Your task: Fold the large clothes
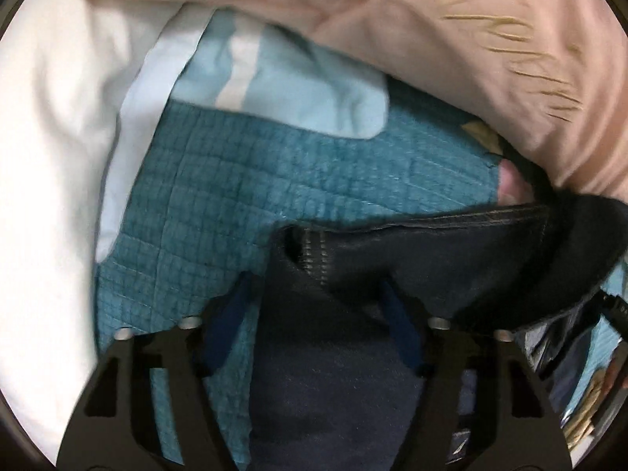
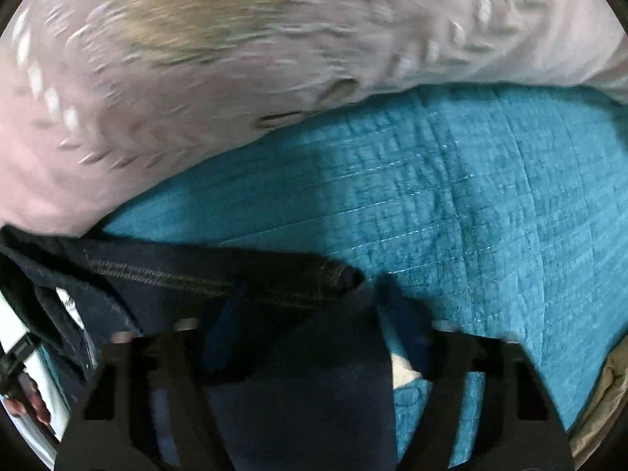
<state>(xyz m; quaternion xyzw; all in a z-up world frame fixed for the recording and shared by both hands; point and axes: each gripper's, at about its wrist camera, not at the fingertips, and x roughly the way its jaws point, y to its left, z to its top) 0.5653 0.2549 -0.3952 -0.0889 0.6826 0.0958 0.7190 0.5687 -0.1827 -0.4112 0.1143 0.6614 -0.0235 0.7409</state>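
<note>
No words, numbers or brand marks can be read anywhere; a small white tag on the dark jeans [image 2: 157, 286] is too blurred.

teal quilted bedspread [image 2: 471, 196], pink duvet [image 1: 471, 59], white pillow [image 1: 51, 157]

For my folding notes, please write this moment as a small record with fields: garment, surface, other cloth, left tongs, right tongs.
garment: dark denim jeans, stitched waistband edge in both views
surface: teal quilted cover
other cloth: pink patterned blanket behind; white pillow; light blue cloth
left tongs: point down, denim between the blue fingers; whether the pads press is unclear
right tongs: point down, denim between the jaws; grip also unclear
</note>
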